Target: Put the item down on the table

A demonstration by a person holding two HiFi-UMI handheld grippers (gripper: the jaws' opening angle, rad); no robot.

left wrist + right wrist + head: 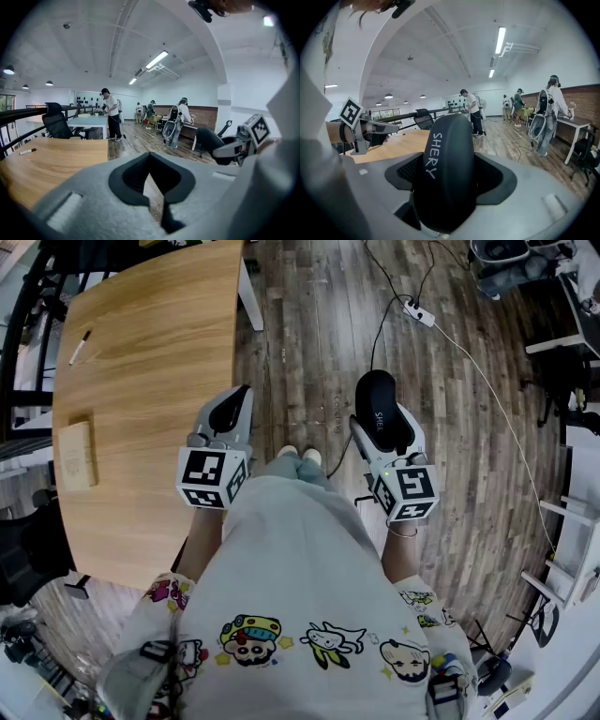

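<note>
Black hard case, white "SHERY" lettering, is clamped in my right gripper. The pads press on its two broad sides and the jaws stand wide because the case is fat. The long axis runs out along the jaws, so the rounded shell has less chance to roll or twist out. That grip looks secure to me.

The case is not over the table yet. It hangs over the plank floor, right of my feet and well apart from the wood top, so the task's thing is in the air and nothing is set down.

My left gripper has its jaws together with nothing between them. It points forward at the table's near right edge. My guess is it's just parked there, closed so it won't snag anything, since one gripper is enough for this case.

The table is mostly bare. A wooden block sits at the far left edge and a marker lies further up, both well away from the near corner. The open stretch beside the left gripper looks like the obvious drop zone.

I judge the next move is to swing right to left, lower until the case bears on the wood, then open. Risk: a curved shell may rock or slide when released.
</note>
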